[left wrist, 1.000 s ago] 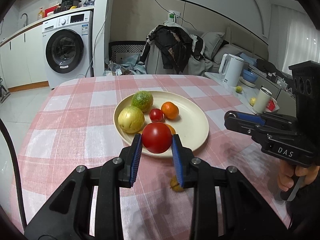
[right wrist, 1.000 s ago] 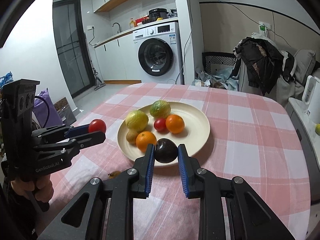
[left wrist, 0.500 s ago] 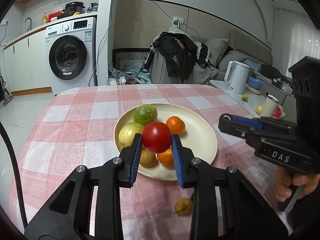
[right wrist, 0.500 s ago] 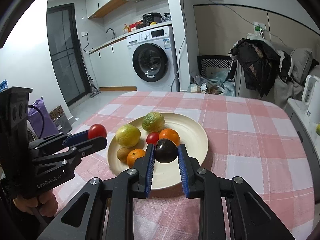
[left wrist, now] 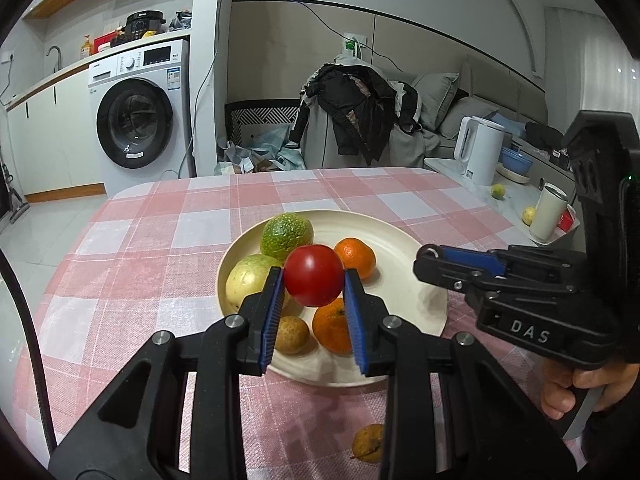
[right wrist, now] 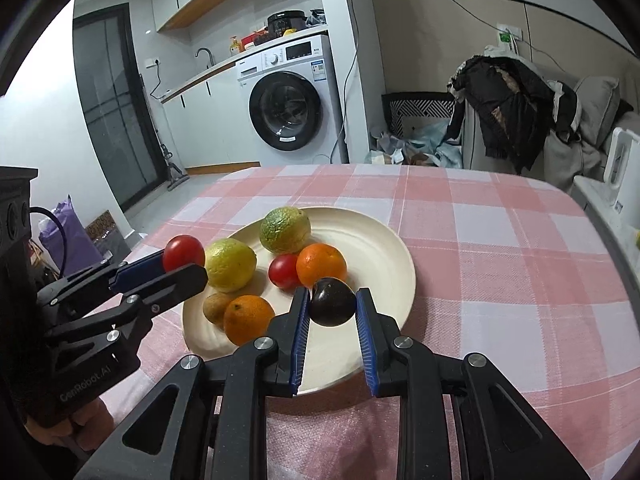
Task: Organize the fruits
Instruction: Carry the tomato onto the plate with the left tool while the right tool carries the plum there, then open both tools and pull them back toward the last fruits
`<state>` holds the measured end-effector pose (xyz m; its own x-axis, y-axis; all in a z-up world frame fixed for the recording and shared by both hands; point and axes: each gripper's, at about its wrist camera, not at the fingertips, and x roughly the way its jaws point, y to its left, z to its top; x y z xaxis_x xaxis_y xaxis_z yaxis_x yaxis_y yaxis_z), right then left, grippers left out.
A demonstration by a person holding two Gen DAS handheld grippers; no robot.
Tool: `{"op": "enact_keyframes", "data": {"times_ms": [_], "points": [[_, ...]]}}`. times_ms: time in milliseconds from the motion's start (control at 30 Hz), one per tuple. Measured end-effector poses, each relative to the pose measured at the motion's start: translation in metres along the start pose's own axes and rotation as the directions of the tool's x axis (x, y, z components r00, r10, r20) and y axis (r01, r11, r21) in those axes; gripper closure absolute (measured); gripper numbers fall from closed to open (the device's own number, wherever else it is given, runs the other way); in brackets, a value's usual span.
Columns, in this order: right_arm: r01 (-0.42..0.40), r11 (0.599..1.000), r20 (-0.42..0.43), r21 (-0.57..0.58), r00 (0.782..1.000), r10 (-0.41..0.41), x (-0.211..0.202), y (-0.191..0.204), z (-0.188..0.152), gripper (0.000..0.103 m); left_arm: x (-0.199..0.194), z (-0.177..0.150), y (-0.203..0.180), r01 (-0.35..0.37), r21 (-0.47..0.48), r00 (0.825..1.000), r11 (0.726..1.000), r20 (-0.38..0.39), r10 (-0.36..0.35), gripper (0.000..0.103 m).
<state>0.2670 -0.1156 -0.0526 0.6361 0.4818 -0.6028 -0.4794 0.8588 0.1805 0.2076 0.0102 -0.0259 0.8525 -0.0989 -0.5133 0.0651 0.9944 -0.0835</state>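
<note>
My left gripper (left wrist: 314,280) is shut on a red tomato (left wrist: 314,275) and holds it above the near left part of a cream plate (left wrist: 404,240). On the plate lie a green fruit (left wrist: 286,235), a yellow-green fruit (left wrist: 248,282), two oranges (left wrist: 355,257), a small brown fruit (left wrist: 292,334) and a smaller tomato (right wrist: 283,271). My right gripper (right wrist: 333,307) is shut on a dark purple fruit (right wrist: 333,307) over the plate's near rim (right wrist: 332,384). The left gripper also shows in the right wrist view (right wrist: 184,260), tomato (right wrist: 183,253) in it.
A small brown fruit (left wrist: 368,442) lies on the pink checked tablecloth (left wrist: 160,240) in front of the plate. A side counter to the right carries a white kettle (left wrist: 480,148), a cup (left wrist: 550,216) and two small fruits. A clothes-draped chair (left wrist: 360,120) stands behind the table.
Both grippers have risen and tilted up with their fruits still held. The left one with the tomato has come forward over the plate.
</note>
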Motion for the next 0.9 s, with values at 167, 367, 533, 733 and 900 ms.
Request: {"op": "enact_keyframes", "data": {"times_ms": [167,367,533,733,900], "points": [[0.007,1.000,-0.004,-0.003,1.000,-0.007,0.003,0.000,-0.001,0.079,0.006,-0.001,-0.002,0.002,0.008,1.000,1.000,-0.012,-0.002,0.076],[0.022,1.000,-0.028,-0.007,0.999,-0.022,0.010,0.001,-0.002,0.079,0.011,-0.001,0.000,-0.001,-0.002,1.000,1.000,-0.029,0.001,0.076],[0.025,1.000,-0.032,-0.007,0.999,-0.025,0.010,0.000,-0.003,0.068,0.007,-0.001,0.001,0.001,0.002,1.000,1.000,-0.013,-0.001,0.076],[0.090,0.994,0.029,-0.065,0.996,-0.088,-0.011,0.005,-0.002,0.047,-0.005,-0.003,0.009,0.005,-0.014,1.000,1.000,-0.011,-0.005,0.069],[0.089,0.993,0.054,-0.082,0.995,-0.085,-0.035,0.003,-0.008,0.011,-0.043,-0.006,0.012,-0.017,-0.003,0.999,1.000,0.038,0.017,0.025]]}}
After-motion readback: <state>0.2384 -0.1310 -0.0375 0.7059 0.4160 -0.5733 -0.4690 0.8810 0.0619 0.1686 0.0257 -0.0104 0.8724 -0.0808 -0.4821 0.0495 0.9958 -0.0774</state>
